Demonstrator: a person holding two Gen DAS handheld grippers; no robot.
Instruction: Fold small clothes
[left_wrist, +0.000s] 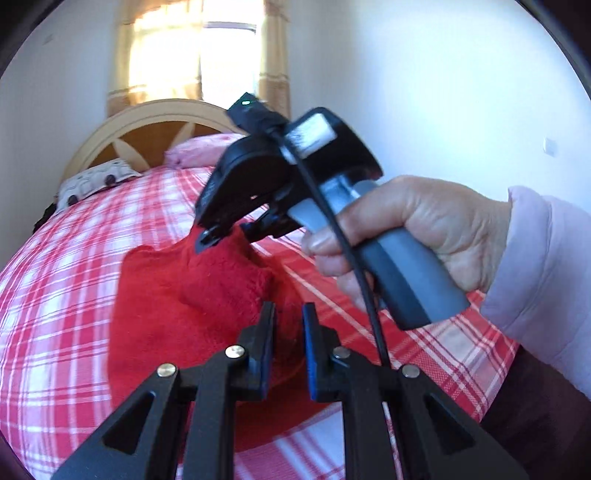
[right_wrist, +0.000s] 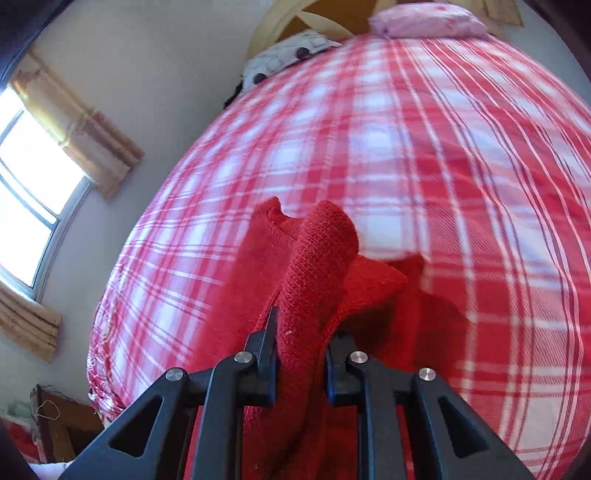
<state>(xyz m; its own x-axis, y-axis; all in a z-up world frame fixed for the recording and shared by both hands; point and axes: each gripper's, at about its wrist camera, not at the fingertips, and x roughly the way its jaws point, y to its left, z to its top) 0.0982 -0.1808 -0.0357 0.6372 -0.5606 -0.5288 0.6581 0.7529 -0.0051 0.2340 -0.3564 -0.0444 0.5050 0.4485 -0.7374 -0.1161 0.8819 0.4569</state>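
Between the 2 fingers of your right gripper (right_wrist: 301, 341), a bunched ridge of the red knitted garment (right_wrist: 317, 280) is being pinched, the jaws pressed against the knit on both sides. The fabric is rising ahead of that gripper and draping down onto the red-and-white checked bed (right_wrist: 461, 166). In the left wrist view, you are holding the right gripper (left_wrist: 221, 236) ahead of and above the left one, with your right hand (left_wrist: 417, 236) wrapped around its grey handle, lifting a peak of the garment (left_wrist: 207, 288) off the bed (left_wrist: 66, 295). Your left gripper (left_wrist: 289, 314) is hovering just over the near part of the garment, its jaws standing slightly apart with nothing gripped between them. Far ahead of both grippers, a pink pillow (right_wrist: 428, 18) and a patterned pillow (right_wrist: 288, 51) are lying at the headboard.
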